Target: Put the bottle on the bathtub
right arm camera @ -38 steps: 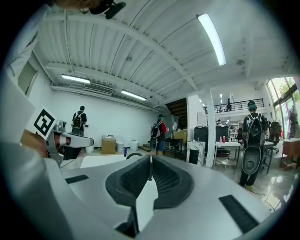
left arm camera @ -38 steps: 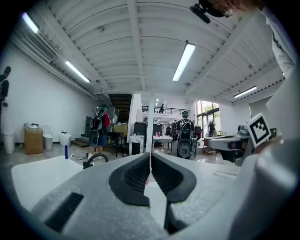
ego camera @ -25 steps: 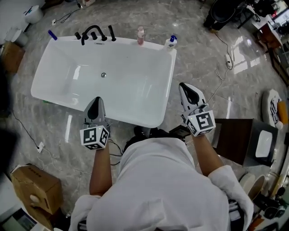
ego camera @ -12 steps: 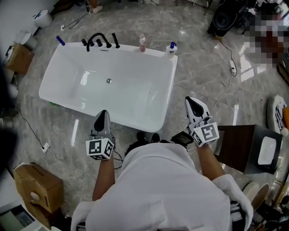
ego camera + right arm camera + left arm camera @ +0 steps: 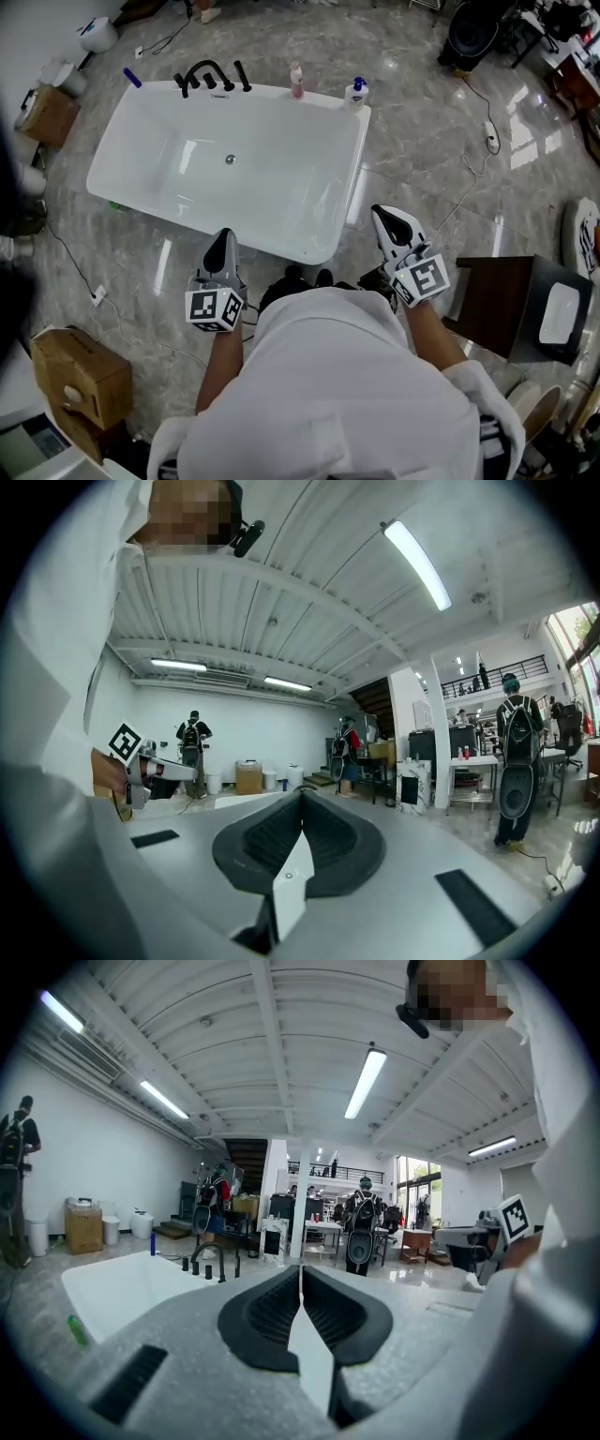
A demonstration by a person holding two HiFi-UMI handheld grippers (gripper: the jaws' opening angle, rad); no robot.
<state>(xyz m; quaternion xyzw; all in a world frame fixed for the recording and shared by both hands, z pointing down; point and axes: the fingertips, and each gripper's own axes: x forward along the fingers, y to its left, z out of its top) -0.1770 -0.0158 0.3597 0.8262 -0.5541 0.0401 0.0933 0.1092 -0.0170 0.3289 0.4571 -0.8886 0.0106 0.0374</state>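
Standing upright on the far rim of the bathtub [image 5: 362,150] are two bottles: a pink one [image 5: 296,81] and, toward the right corner, a white one with a blue top [image 5: 355,92]. Both have their long axes vertical, and they are near each other but apart. Which of them the task means I cannot tell, and I see no other bottle closer to me.

Both lie straight ahead of my tongs, across the whole basin and well apart from either pair. My right tongs [image 5: 382,214] sit off the tub's near right corner, roughly in line with the white bottle, so I judge that hand the nearer one for it. My left tongs [image 5: 223,234] hang at the near rim, further to the side, with the dark faucet [image 5: 211,73] ahead of them.

Each pair is pressed together with nothing between the pads, so I carry nothing. Any reach would have to go forward along the tub's right side.
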